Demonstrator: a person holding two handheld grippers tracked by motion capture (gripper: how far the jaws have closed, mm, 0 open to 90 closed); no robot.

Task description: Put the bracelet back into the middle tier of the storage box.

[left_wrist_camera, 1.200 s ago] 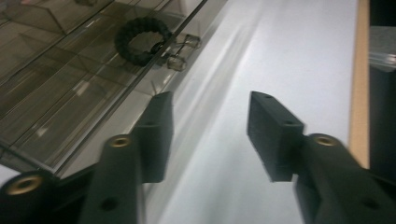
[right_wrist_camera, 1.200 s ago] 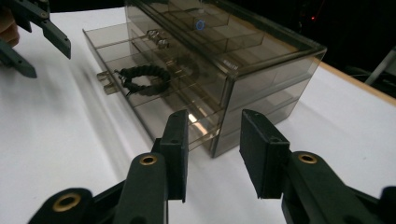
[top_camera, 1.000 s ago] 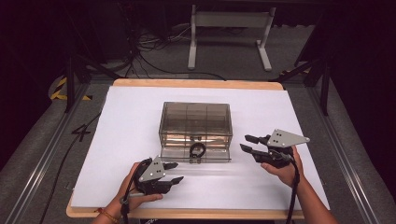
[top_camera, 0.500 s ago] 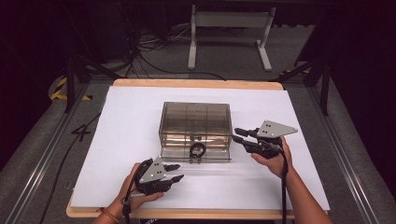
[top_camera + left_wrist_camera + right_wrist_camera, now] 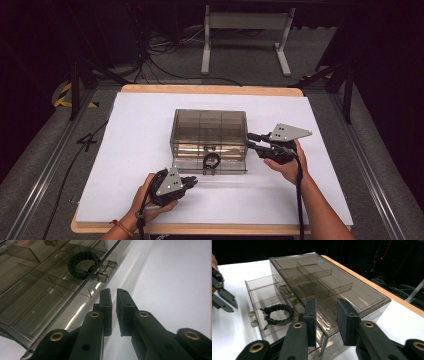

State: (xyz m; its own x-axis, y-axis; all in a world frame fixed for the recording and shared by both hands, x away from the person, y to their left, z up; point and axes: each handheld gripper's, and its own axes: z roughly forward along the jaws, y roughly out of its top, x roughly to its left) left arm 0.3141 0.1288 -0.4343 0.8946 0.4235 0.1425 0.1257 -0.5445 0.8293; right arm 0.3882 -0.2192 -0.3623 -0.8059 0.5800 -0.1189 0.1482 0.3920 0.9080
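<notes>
Left hand-held gripper [image 5: 192,181]: jaws pressed nearly together with nothing between them, having just been closing; it rests low on the white counter [image 5: 140,130] just in front of the box's pulled-out drawer [image 5: 210,164], apart from it, with bare counter on its outer side. Right hand-held gripper [image 5: 250,141]: jaws partly spread, pinching nothing, tips at the right end wall of the smoky clear organiser box [image 5: 209,131]; whether they touch it cannot be told. In the right gripper view the box corner sits between and beyond the jaws. Black braided bracelet [image 5: 211,161]: lies in the open drawer near its front edge, close to the handle. Open room: wide bare counter left and behind the box, a narrower strip right of it. Against the earlier frames: the right gripper is closer to the box; the left gripper sits in place, its jaws narrower.
</notes>
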